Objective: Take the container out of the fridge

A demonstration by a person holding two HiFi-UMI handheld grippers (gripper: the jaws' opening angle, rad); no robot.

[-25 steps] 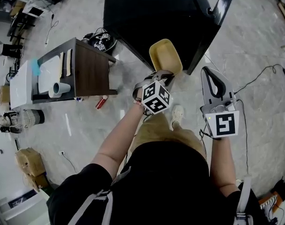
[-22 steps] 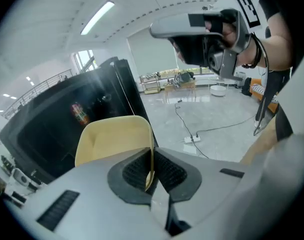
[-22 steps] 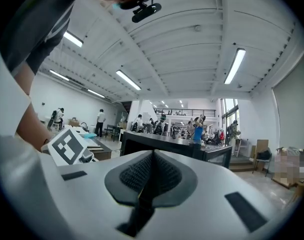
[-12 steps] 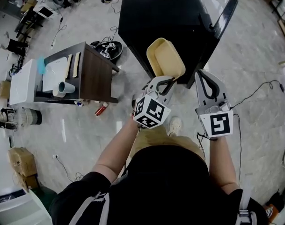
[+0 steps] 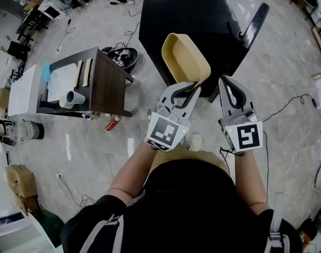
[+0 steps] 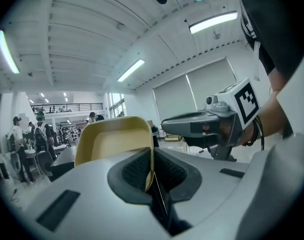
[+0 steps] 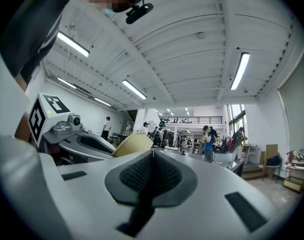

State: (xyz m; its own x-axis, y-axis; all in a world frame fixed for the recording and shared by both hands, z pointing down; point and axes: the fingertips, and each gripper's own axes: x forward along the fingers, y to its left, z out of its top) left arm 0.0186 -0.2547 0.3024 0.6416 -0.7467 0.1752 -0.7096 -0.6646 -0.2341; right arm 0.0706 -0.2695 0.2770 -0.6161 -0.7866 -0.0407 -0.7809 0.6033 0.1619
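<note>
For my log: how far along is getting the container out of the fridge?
Done: the yellow container is clear of the black fridge, held aloft. In hand: the left gripper is clamped on its rim; the right gripper is shut, empty. Left: probably setting it down; the fridge door stands open.
</note>
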